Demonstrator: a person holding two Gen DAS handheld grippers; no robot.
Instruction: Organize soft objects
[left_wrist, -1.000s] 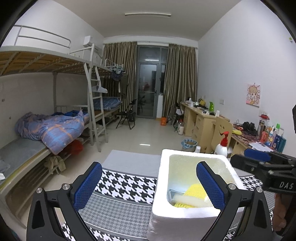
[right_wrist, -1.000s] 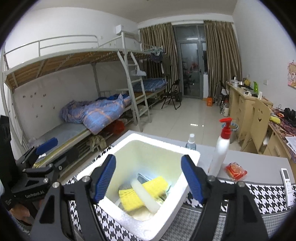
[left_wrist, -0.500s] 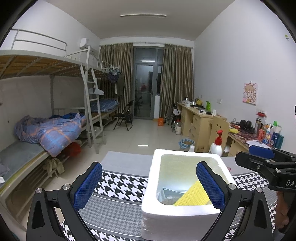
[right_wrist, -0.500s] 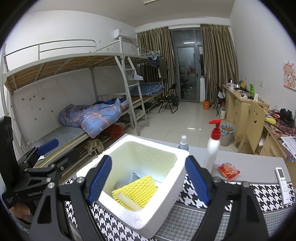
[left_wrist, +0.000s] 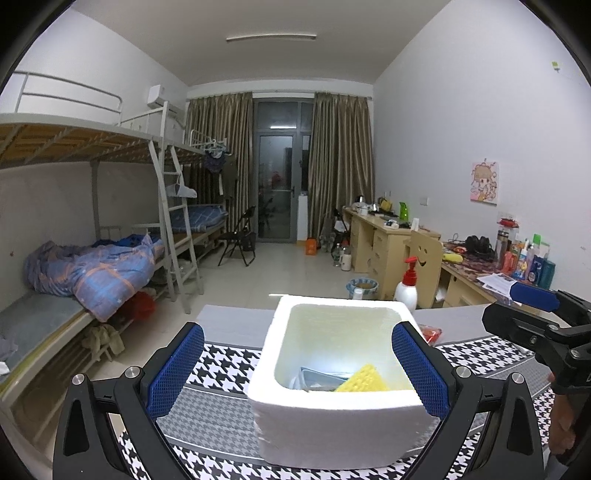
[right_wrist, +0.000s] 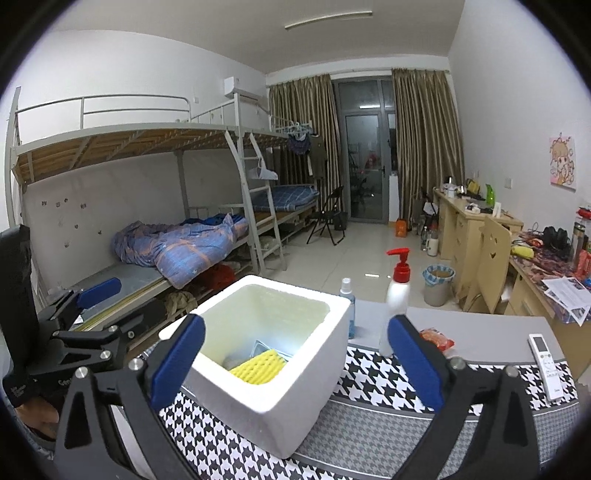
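On the houndstooth tabletop (right_wrist: 369, 373), foam box (right_wrist: 280, 398) holding yellow sponge (right_wrist: 258, 367) (soft item binned), both grippers, left gripper (left_wrist: 297, 369) and right gripper (right_wrist: 295, 360), empty, jaws wide open.

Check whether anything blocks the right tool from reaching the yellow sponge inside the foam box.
Nothing visible lies over the yellow sponge. It sits low in the open white foam box, so the near wall stands between it and the open right tool; reaching it probably means coming over the rim.
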